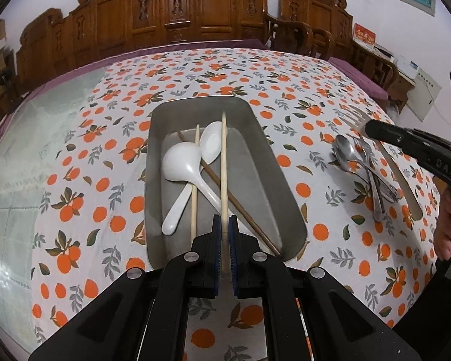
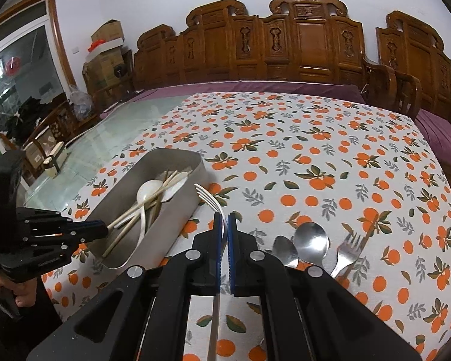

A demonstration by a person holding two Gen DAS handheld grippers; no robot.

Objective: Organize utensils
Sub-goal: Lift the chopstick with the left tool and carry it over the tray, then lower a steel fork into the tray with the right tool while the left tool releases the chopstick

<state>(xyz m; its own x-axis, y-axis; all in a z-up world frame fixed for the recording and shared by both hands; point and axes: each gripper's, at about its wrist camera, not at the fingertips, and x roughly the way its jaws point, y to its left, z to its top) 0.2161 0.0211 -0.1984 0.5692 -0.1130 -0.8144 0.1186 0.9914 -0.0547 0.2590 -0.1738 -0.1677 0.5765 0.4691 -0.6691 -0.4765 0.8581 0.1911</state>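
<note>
A grey metal tray [image 1: 273,165] sits on the orange-print tablecloth; it also shows in the right wrist view [image 2: 177,207]. In it lie two white spoons [image 1: 180,162], a light chopstick [image 1: 194,186] and a dark chopstick [image 1: 240,207]. My left gripper [image 1: 225,225] is shut on a light chopstick [image 1: 224,162], held over the tray. My right gripper [image 2: 224,225] is shut on a metal fork [image 2: 209,198], its tines pointing toward the tray's right wall. Two metal spoons [image 2: 311,242] and a fork [image 2: 347,251] lie on the cloth to the right.
Carved wooden chairs [image 2: 285,39] line the far side of the table. Bare glass tabletop [image 2: 120,132] lies left of the cloth. Stacked boxes [image 2: 105,51] stand at the back left. In the left wrist view the metal utensils [image 1: 363,165] lie right of the tray.
</note>
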